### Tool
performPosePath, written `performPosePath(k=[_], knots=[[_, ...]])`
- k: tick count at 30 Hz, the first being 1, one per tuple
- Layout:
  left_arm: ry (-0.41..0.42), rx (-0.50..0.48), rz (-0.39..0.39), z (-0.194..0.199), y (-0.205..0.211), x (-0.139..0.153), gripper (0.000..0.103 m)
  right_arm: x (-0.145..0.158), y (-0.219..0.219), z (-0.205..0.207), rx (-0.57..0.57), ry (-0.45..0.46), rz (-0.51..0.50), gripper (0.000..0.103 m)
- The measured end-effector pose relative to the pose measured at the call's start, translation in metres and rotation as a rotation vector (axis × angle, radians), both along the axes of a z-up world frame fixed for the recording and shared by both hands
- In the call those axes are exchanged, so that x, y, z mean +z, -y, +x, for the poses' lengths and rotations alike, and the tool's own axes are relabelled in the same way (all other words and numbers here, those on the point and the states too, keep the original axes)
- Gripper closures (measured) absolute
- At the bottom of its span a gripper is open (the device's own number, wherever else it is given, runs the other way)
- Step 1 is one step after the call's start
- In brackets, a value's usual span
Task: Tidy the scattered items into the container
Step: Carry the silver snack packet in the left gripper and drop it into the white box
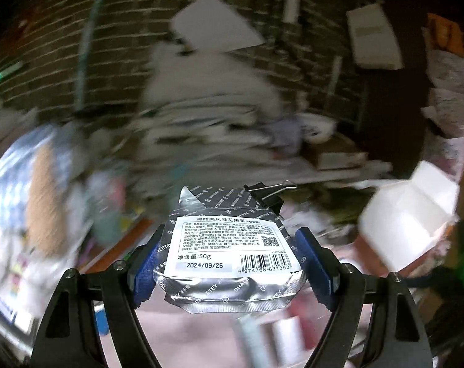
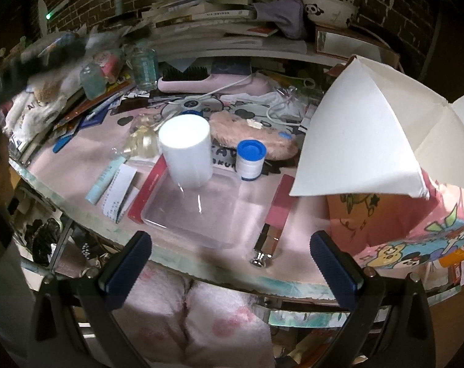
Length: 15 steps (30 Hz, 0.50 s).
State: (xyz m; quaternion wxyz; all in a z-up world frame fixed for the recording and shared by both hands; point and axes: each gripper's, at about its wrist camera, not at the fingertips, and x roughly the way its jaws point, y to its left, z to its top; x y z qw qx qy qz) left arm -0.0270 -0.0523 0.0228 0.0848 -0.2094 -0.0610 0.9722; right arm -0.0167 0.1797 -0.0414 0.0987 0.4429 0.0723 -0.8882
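Foil tea packet (image 1: 232, 251) sits clamped between the blue pads of the left gripper (image 1: 232, 260), lifted above a cluttered desk
A black binder clip (image 1: 267, 194) pinches the packet's torn top corner, and the background is motion-blurred. Right gripper (image 2: 232, 260) hangs near the desk's front edge, jaws wide and holding nothing, facing a clear plastic tray (image 2: 198, 211), a white cylinder (image 2: 187, 150) at the tray's far edge and a blue-capped tape roll (image 2: 249, 159)

Left tongs (image 1: 228, 263) clamped, right tongs (image 2: 228, 263) agape.
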Motion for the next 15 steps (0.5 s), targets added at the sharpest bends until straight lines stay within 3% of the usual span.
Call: performPosePath(k=[5,10,15], knots=[[-0.001,-0.213,0.025,-0.021,-0.054,0.042,0.025,-0.001,-0.009,0.001,-0.003,0.005,-0.023,0.0],[0.087,-0.452,0.018,-0.049,-0.122,0.073,0.025,-0.003,-0.016,0.002,-0.007,0.008,-0.041,0.0],[0.235,-0.618,-0.114,-0.073,-0.198,0.08,0.025,-0.004,-0.018,0.004,-0.001,0.014,-0.05,0.0]])
